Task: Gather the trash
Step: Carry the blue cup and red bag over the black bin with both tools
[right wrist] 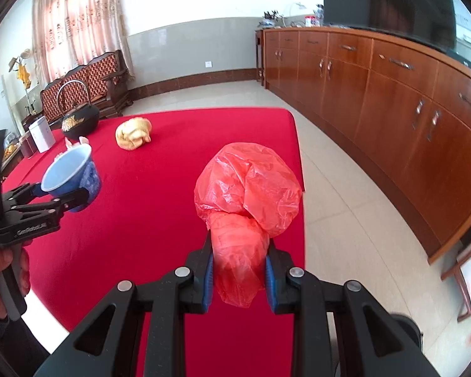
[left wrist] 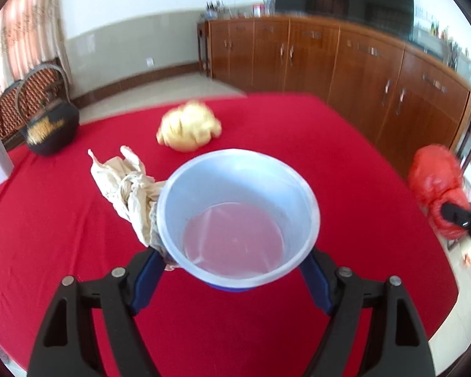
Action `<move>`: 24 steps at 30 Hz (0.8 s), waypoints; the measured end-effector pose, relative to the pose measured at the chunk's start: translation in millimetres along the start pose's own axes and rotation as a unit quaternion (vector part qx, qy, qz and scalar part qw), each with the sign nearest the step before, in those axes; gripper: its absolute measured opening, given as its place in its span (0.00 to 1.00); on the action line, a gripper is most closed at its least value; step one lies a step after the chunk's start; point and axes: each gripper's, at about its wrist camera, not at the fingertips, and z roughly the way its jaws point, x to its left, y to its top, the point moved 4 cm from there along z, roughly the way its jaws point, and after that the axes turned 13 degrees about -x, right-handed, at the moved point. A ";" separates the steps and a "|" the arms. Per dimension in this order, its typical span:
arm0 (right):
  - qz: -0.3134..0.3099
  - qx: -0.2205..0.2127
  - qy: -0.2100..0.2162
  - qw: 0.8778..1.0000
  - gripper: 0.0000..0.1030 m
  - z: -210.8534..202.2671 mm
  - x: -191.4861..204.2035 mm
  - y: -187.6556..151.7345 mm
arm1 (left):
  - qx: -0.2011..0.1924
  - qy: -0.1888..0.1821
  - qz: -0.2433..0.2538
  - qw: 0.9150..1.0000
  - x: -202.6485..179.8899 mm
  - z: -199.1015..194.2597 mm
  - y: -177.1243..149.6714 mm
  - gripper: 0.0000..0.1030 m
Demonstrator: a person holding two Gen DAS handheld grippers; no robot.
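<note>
My left tool [left wrist: 235,260] clamps a blue paper cup [left wrist: 238,216], hiding its own fingertips; my right tool [right wrist: 239,270] pinches a red plastic bag [right wrist: 248,194] over the desk's [right wrist: 160,207] right edge.

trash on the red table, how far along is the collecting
Nothing looks binned yet: no bin is in view. In hand: the left gripper is shut on the blue plastic cup, which is empty inside, and the right gripper is shut on the red plastic bag. Left on the red tablecloth: the crumpled beige paper and the crumpled yellow wad.
</note>
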 end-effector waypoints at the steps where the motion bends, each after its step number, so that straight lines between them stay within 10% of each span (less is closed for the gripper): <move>1: 0.000 0.003 -0.001 1.000 0.27 -2.6 -0.3 -3.5 | 0.003 0.004 -0.006 1.000 1.7 1.8 -1.1 0.79; 15: 0.008 0.006 0.006 1.000 0.27 -4.8 9.9 -6.0 | -0.060 -0.018 0.009 0.998 -17.2 -27.8 4.3 0.75; 24: 0.012 0.009 0.010 1.000 0.27 -12.5 8.9 -12.0 | -0.033 0.013 0.012 0.999 -14.2 -17.2 -4.2 0.87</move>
